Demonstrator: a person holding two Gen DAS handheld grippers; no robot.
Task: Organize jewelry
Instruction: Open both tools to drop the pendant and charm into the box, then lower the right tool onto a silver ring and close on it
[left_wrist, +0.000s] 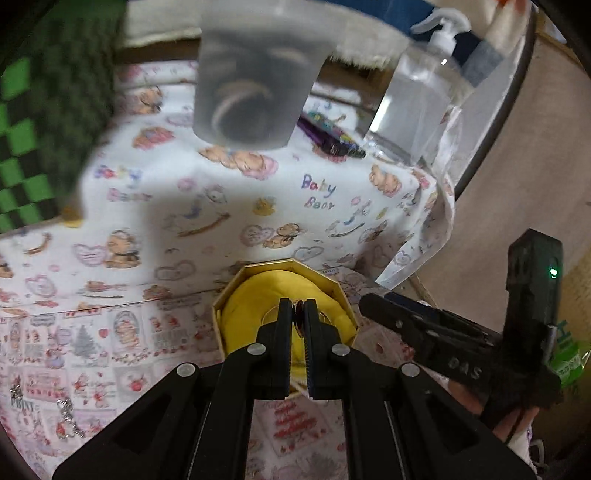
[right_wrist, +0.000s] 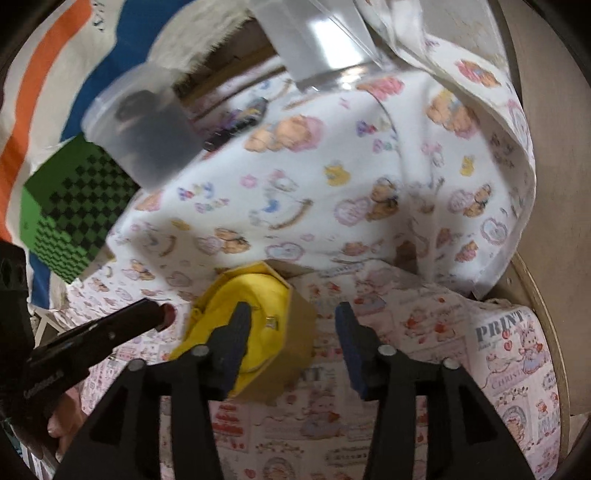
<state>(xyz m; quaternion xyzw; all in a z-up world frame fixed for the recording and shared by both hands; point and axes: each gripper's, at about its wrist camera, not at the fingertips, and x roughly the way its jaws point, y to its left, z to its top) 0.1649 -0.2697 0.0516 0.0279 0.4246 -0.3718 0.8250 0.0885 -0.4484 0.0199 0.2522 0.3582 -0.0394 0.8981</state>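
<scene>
- Left gripper (left_wrist: 299, 314): jaws almost closed, pinching a small reddish, disc-like piece (left_wrist: 298, 312) at the tips. What sort of jewelry it is cannot be told.
- Pinched piece hangs directly over the gold box (left_wrist: 334, 284), above its yellow cushion (left_wrist: 251, 314).
- Right gripper (right_wrist: 291, 321): jaws apart, nothing between them. One finger lies over the yellow cushion, the other over the printed cloth (right_wrist: 406, 177) just beside the box.
- Small metal clip-like item (right_wrist: 271, 323) rests on the cushion, near the inner finger of the right gripper.
- Sparkly chain (left_wrist: 68, 417) lies loose on the cloth, well apart from the box, near the lower left edge of the left wrist view.
- Background: frosted plastic tub (left_wrist: 255, 85), clear pump bottle (left_wrist: 424, 96), green checkered box (right_wrist: 74, 206), dark purple packet (left_wrist: 332, 138). All blurred.
</scene>
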